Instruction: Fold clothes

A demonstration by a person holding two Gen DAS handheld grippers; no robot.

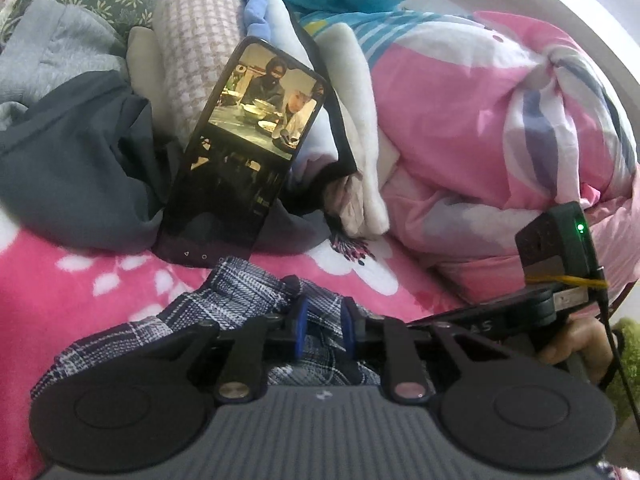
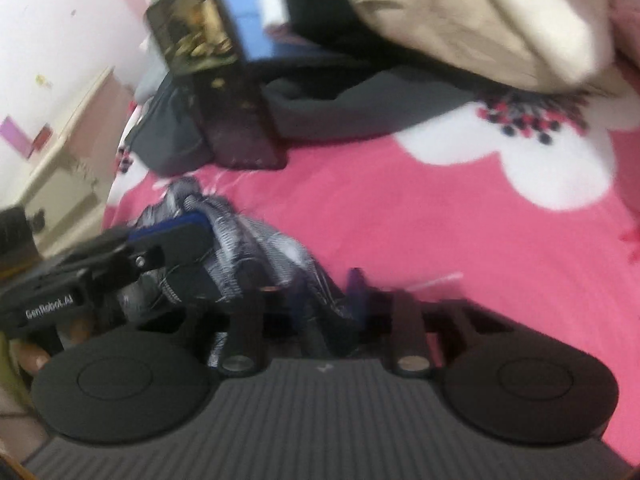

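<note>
Early in the fold, by the look of it: gathering step, with one plaid garment (image 1: 248, 292) picked out and bunched, not yet laid flat. Lying crumpled on the pink floral blanket (image 1: 80, 272), toward its near edge, just in front of a phone (image 1: 244, 152) propped upright against the heap of unfolded clothes (image 1: 80, 152) at the far side.

Left tongs (image 1: 324, 330) narrowed right down and pinching a ridge of that plaid cloth between the blue pads (image 1: 301, 328). Seen again from the right wrist view, clamped on the bunched top of the fabric.

Right tongs (image 2: 336, 300) closed, jaws together. Badly smeared view there, so no telling whether a fold of plaid is caught in them or merely lying against them. Garment trailing from the left tongs down toward the right tongs, touching or very nearly.

Open stretch of blanket off to the right, free of clothes.

Next, probably: find a second hem or corner with the right tongs, draw it away from the left, and spread the piece flat on that open stretch before making any crease. Calls for a firm hold on a single layer rather than a wad, and for keeping well clear of the phone
</note>
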